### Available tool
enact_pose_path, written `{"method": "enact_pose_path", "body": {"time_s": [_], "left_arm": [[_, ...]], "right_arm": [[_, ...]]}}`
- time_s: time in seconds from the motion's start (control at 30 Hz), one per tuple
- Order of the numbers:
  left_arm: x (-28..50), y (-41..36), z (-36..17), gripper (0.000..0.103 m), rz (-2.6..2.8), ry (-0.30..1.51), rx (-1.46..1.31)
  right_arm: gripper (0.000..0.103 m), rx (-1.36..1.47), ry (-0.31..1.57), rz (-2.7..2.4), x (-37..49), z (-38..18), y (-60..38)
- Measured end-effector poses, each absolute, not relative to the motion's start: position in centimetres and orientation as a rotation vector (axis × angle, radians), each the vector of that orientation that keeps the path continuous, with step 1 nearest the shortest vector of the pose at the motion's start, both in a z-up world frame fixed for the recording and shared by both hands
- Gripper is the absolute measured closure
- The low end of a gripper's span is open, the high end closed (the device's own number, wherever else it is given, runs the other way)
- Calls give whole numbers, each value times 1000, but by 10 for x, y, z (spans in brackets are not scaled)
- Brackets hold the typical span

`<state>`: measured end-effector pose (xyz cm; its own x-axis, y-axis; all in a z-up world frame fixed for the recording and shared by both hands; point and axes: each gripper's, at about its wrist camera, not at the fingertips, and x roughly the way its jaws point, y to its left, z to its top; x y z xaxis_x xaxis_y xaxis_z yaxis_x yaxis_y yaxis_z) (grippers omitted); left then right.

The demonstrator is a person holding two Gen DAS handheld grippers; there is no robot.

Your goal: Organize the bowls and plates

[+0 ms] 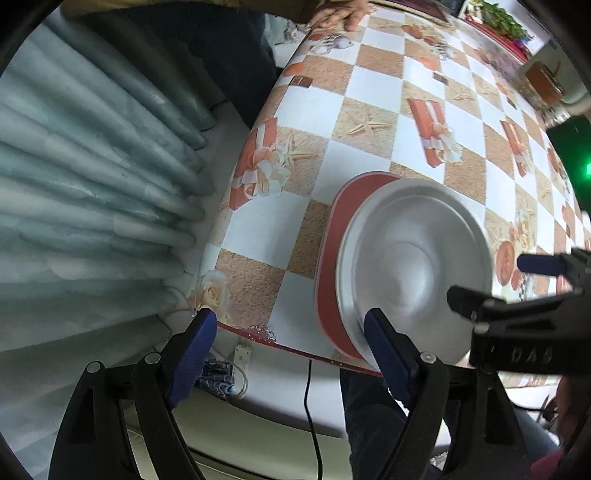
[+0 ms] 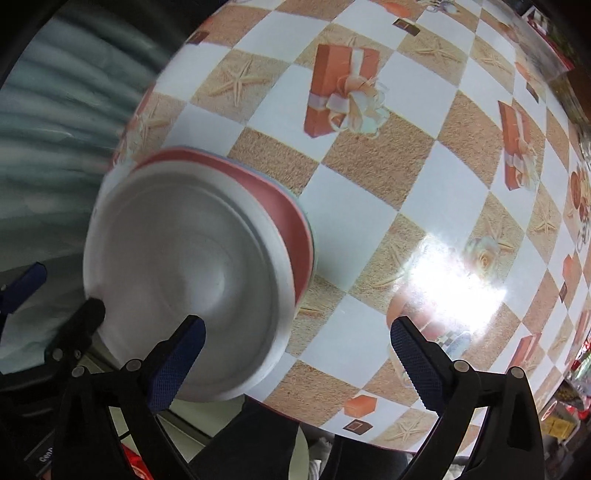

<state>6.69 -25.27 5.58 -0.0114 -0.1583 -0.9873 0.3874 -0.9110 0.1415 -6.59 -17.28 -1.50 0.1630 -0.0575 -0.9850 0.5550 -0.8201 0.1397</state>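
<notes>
A white plate [image 1: 413,266] lies on a pink plate [image 1: 332,258] near the front edge of the checkered table [image 1: 369,92]. The same stack shows in the right wrist view, white plate [image 2: 184,273] on pink plate [image 2: 273,199], with a pale blue rim under it. My left gripper [image 1: 291,350] is open and empty, its right finger at the stack's near rim. My right gripper [image 2: 295,358] is open and empty just right of the stack; it also shows in the left wrist view [image 1: 491,280].
A grey-green curtain [image 1: 92,184] hangs left of the table. A person's hand [image 1: 343,14] rests on the far table edge. Cables and a white box [image 1: 242,354] lie below the front edge. An orange container [image 1: 543,81] stands at the far right.
</notes>
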Motion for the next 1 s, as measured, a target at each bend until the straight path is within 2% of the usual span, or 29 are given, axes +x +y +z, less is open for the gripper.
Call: {"method": "enact_pose_path", "body": {"time_s": [0.4,0.63,1.0], "left_arm": [[60,-223,79,18,-2104,189,1871],[67,-225,83,18,-2073,217,1868],[62,-212,85,18,-2063,198,1906]], "right_arm": [[2,1924,517,-1759,-85,32,-141],[2,2013,452,-1775,-100,20,-111],[2,1945,517,-1725,-77,41,-126]]}}
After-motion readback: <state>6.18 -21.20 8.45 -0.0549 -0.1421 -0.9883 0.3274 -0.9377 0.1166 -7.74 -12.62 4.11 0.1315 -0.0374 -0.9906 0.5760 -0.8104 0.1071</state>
